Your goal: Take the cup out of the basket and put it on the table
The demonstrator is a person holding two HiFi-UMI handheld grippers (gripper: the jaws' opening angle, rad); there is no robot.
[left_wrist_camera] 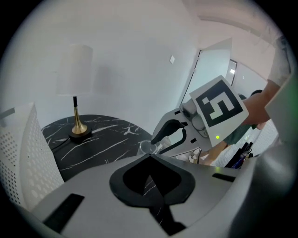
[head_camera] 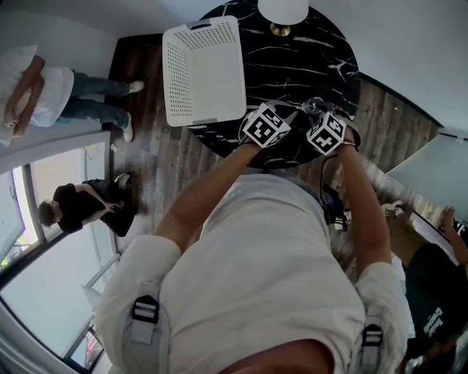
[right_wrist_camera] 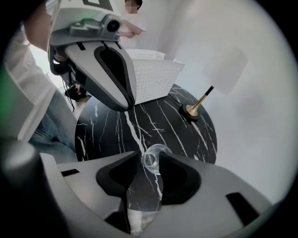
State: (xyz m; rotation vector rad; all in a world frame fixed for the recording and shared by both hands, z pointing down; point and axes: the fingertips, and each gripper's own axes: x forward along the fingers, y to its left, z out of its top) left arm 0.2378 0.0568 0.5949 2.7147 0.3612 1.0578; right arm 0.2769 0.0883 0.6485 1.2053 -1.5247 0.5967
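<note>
While we look down, one round black marble table (head_camera: 322, 51), veined white, bears one white perforated plastic basket (head_camera: 203, 69), a rounded rectangle. One lamp (head_camera: 282, 10) has a brass foot, and its white shade is cut off at the head view's top edge. Of our two grippers, the left gripper (left_wrist_camera: 149, 158) has its jaws pressed together on nothing. The right gripper (right_wrist_camera: 149, 160) has its jaws wide apart, and the one small clear glass cup (right_wrist_camera: 155, 158) stands on the marble between their tips, well apart from the basket. From above it's barely a glint.
</note>
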